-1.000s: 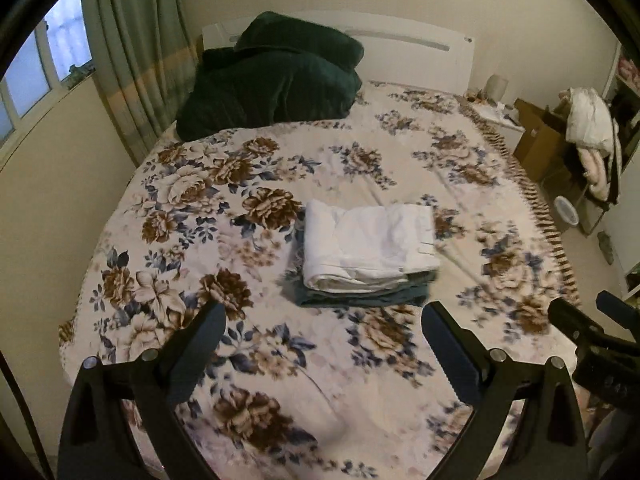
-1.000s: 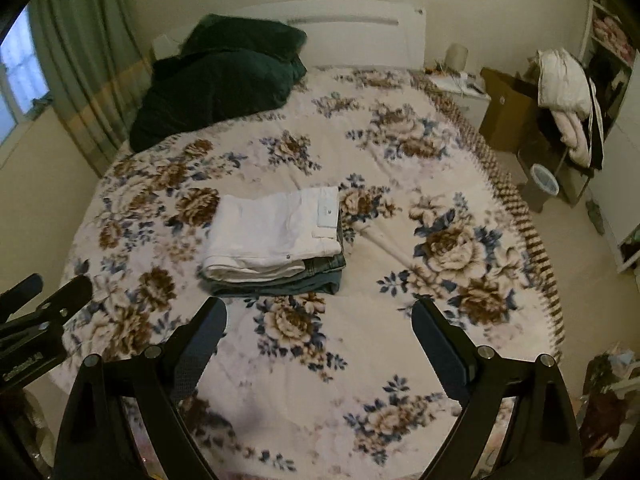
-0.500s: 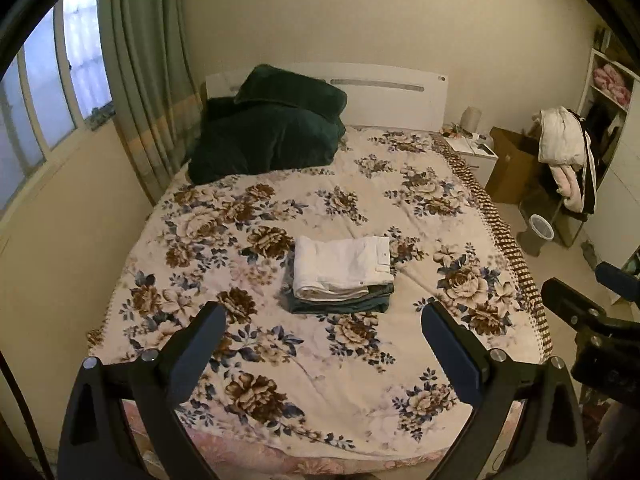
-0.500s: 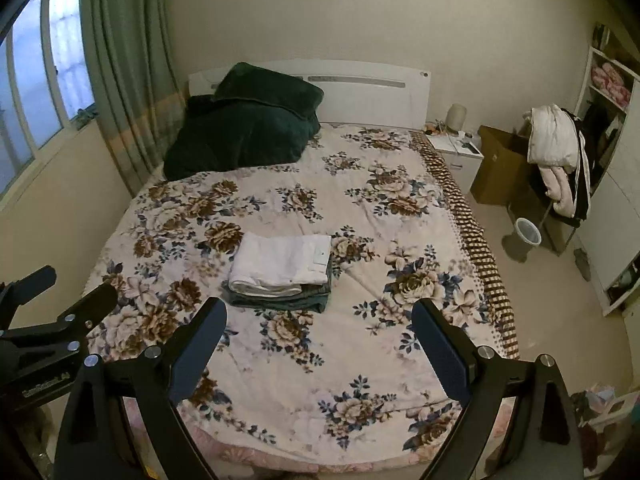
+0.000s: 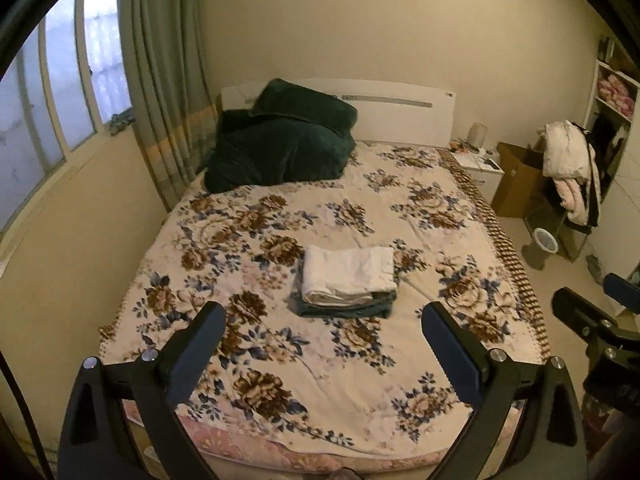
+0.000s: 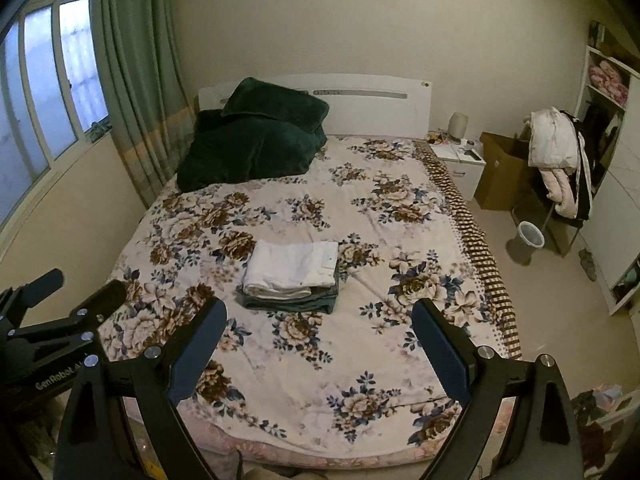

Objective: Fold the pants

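Observation:
Folded white pants (image 5: 347,274) lie on top of folded dark green-grey pants (image 5: 344,309) in the middle of the floral bed (image 5: 280,380). The stack also shows in the right wrist view, white pants (image 6: 291,267) over the dark pair (image 6: 288,303). My left gripper (image 5: 323,332) is open and empty, held back over the foot of the bed. My right gripper (image 6: 319,330) is open and empty, also back from the stack. Each gripper shows in the other's view, the right one (image 5: 592,320) and the left one (image 6: 52,320).
A dark green blanket and pillow (image 5: 280,144) lie at the headboard. A curtain and window (image 5: 160,92) are on the left. A nightstand (image 6: 460,160), cardboard box (image 6: 502,172), clothes on a chair (image 6: 560,160), bin (image 6: 531,236) and shelves stand on the right.
Both grippers have pulled back and up away from the folded stack, so the whole bed and room come into view. The stack has not moved.

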Available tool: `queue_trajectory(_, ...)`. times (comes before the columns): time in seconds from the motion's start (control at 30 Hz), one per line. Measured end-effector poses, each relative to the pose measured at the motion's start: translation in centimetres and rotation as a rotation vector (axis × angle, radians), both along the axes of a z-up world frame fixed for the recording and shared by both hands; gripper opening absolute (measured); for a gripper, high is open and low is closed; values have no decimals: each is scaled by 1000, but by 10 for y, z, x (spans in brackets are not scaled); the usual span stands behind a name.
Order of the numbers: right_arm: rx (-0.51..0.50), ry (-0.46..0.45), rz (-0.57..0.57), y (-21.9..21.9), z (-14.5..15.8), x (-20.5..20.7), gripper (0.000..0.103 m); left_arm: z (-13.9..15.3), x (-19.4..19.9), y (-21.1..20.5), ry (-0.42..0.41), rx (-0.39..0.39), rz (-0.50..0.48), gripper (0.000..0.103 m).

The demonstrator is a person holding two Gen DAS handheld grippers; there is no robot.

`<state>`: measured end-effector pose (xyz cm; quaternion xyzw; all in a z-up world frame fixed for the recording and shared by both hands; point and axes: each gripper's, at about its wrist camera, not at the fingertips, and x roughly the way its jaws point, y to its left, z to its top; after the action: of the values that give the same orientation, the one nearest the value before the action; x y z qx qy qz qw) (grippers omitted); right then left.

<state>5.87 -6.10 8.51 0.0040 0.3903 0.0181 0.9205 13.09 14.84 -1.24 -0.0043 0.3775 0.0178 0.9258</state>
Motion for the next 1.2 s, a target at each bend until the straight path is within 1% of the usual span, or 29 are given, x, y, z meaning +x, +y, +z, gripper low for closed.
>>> queue_trajectory(0.03, 8, -1, 2, -2, -3, 4, 100, 0, 2, 1, -9, -2, 3, 103)
queue_trajectory(0.07, 15, -2, 2, -5, -4, 8, 100, -1, 4, 2, -13, -1, 7, 103)
queue_trajectory(0.2, -3, -23, -26, -9, -15, 29, 101, -5, 14, 6, -28, -2, 32, 103)
queue_trajectory(0.33, -4, -15, -51, -13, -32, 56, 101, -14, 26, 8, -45, 2, 57, 103)
queue_trajectory(0.5, -23, -3, -70, -13, -59, 88, 101, -33, 45, 10, -16, 24, 81, 103)
queue_trajectory(0.6, -16, 18, -70, -14, -74, 102, 101, -44, 53, 10, 4, 30, 84, 103)
queue_trajectory(0.8, -41, 43, -65, -9, -94, 112, 101, -62, 62, 8, 42, 31, 76, 103)
queue_trajectory(1.0, -52, 45, -59, -5, -101, 109, 101, -64, 65, 6, 45, 38, 72, 103)
queue_trajectory(1.2, -43, 57, -49, -2, -107, 106, 101, -64, 65, 6, 45, 37, 72, 103)
